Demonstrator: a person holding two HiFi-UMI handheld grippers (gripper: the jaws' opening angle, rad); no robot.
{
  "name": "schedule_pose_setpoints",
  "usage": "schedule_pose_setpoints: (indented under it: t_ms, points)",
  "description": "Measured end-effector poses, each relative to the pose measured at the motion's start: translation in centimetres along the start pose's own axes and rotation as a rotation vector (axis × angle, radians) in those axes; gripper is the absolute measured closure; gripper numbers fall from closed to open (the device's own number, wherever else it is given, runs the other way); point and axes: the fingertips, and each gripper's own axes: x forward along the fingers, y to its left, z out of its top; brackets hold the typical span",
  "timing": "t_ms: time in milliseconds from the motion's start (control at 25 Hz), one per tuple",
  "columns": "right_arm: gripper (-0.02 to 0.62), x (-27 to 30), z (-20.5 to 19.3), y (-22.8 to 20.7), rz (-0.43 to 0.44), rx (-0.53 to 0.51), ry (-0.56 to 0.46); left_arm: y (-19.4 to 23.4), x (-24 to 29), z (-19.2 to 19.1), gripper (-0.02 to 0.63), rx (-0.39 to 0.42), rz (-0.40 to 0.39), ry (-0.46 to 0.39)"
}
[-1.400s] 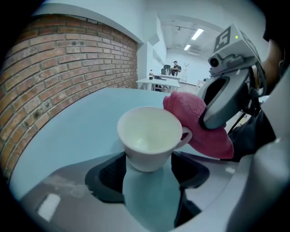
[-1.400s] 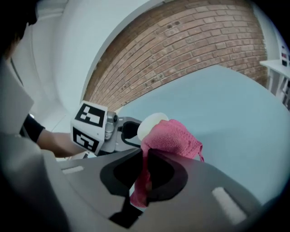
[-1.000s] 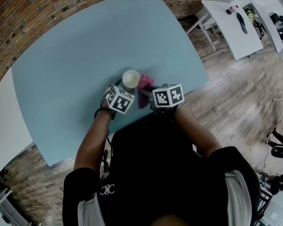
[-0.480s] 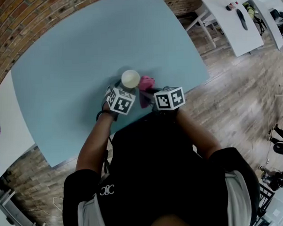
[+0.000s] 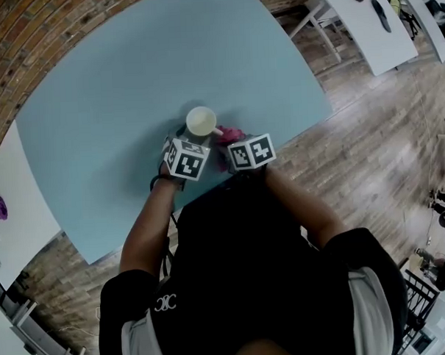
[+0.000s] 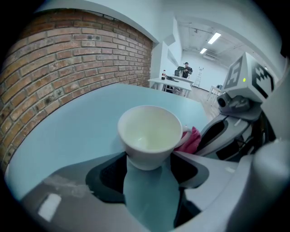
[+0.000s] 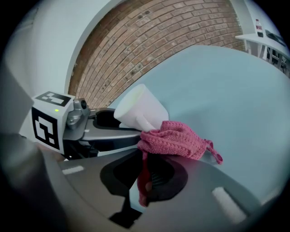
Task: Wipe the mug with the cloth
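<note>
mug (image 6: 152, 136) in left claw (image 6: 149, 170), cloth (image 7: 174, 138) in right claw (image 7: 145, 176), adj.

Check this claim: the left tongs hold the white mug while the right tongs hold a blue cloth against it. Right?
Wrong colour: the right gripper view shows the right tongs hold a pink cloth, not blue. The rest stands.

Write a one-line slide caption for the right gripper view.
Right gripper holds a pink cloth at the tilted white mug gripped by the left gripper.

black top (image 5: 241, 260) with pale grey sleeves (image 5: 141, 335), a small white chest logo (image 5: 169, 301), dark wristband (image 5: 162, 181).
</note>
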Motion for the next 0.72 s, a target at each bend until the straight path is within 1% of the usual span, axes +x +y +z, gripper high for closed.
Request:
schedule_pose_setpoints:
  t_ms: [200,280,360,440,480,560,640,720]
  points:
    - [0.558,1.4,0.1,-0.3,-0.006,-0.011,0.042,-0.2,0.1,0.1,0.299,-0.001,0.009,0.010]
    - [0.558,1.9,0.0,-0.1,-0.008,-0.055,0.083,0.0,0.1,0.0,0.301,0.000,0.008,0.012]
    - [0.558,2.1,-0.2,0.0,-0.021,-0.135,0.128,0.2,0.1,0.0,0.302,-0.005,0.006,0.014]
    - [0.558,2.1,-0.1,0.6,-0.038,-0.251,0.150,0.1,0.0,0.1,0.302,-0.014,0.000,0.015]
    - [0.558,2.2,0.0,1.1,-0.048,-0.327,0.154,0.1,0.0,0.1,0.302,-0.018,-0.003,0.016]
    - [0.558,2.4,-0.4,1.6,-0.092,-0.505,0.184,0.1,0.1,0.0,0.304,-0.016,-0.008,0.019]
    - [0.558,2.6,-1.4,1.5,-0.151,-0.688,0.237,0.1,0.1,-0.1,0.305,0.003,-0.005,0.025]
    - [0.558,2.8,-2.4,1.5,-0.193,-0.839,0.285,0.2,0.2,-0.1,0.304,0.024,0.000,0.030]
